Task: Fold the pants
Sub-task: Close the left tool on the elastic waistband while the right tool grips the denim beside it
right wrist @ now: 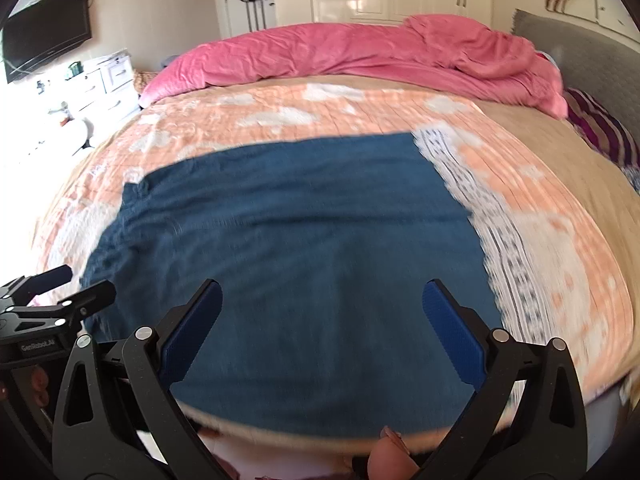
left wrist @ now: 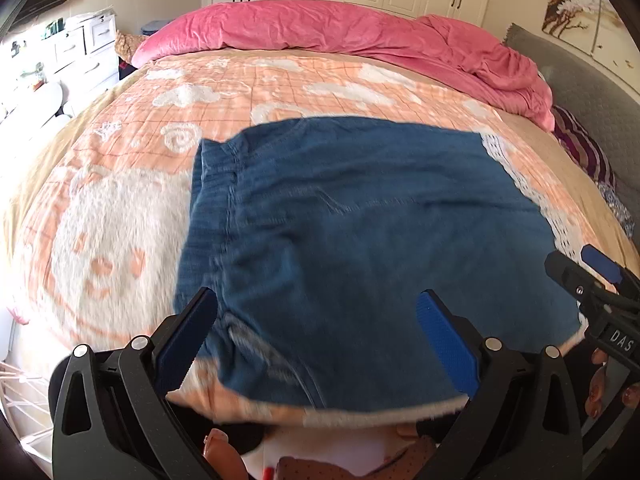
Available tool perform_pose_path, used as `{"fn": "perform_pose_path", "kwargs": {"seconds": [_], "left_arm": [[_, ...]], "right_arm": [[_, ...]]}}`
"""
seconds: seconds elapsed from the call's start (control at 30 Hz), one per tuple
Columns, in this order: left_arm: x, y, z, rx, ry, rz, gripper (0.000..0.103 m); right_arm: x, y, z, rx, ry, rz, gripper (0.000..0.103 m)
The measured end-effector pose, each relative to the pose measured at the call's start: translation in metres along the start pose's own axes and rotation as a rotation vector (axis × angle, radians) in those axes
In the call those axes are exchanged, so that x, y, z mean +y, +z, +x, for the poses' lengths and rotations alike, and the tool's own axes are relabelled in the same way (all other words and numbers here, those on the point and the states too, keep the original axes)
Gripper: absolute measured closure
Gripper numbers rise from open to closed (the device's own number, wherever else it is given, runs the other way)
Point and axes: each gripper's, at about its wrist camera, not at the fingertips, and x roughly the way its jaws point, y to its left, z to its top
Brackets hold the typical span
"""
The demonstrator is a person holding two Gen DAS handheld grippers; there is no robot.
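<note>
Pants (left wrist: 360, 220) flat at bed (left wrist: 280, 80) near edge; left gripper (left wrist: 316, 340), right gripper (right wrist: 322, 332) wide open, empty. Risk: pinching blanket (left wrist: 120, 220) too, layers sliding.

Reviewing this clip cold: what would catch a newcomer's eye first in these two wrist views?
The blue pants dominate, spread flat across the near half of the bed on an orange-and-white blanket, with a white lace trim along their right edge. Behind them a crumpled pink duvet is heaped along the far side. Both the left gripper and right gripper hang open above the pants' near edge, holding nothing.
</note>
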Motion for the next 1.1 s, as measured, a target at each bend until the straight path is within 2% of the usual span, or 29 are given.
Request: {"fn": "perform_pose_path", "kwargs": {"seconds": [0.3,0.37,0.43,0.53,0.67,0.73,0.87,0.97,1.1], "left_arm": [[0.042,0.06,0.037,-0.01,0.049,-0.055,0.004],[0.058,0.078,0.048,-0.007,0.067,-0.067,0.004],[0.073,0.095,0.062,0.006,0.054,-0.068,0.004],[0.09,0.112,0.081,0.038,0.034,-0.051,0.004],[0.102,0.119,0.105,0.076,0.016,0.004,0.004],[0.103,0.119,0.109,0.067,0.01,0.032,0.004],[0.1,0.12,0.117,0.058,0.051,0.084,0.004],[0.104,0.122,0.124,0.065,0.065,0.071,0.004],[0.106,0.126,0.134,0.087,0.045,0.06,0.004]], "right_arm": [[0.026,0.058,0.058,0.032,0.044,-0.127,0.008],[0.033,0.072,0.08,0.066,0.086,-0.149,0.008],[0.038,0.087,0.107,0.132,0.144,-0.156,0.008],[0.046,0.107,0.14,0.187,0.247,-0.172,0.008],[0.061,0.13,0.173,0.204,0.285,-0.225,0.008],[0.068,0.143,0.19,0.211,0.296,-0.251,0.008],[0.083,0.159,0.219,0.253,0.305,-0.332,0.008],[0.098,0.163,0.236,0.27,0.302,-0.409,0.008],[0.117,0.16,0.251,0.297,0.308,-0.536,0.008]]}}
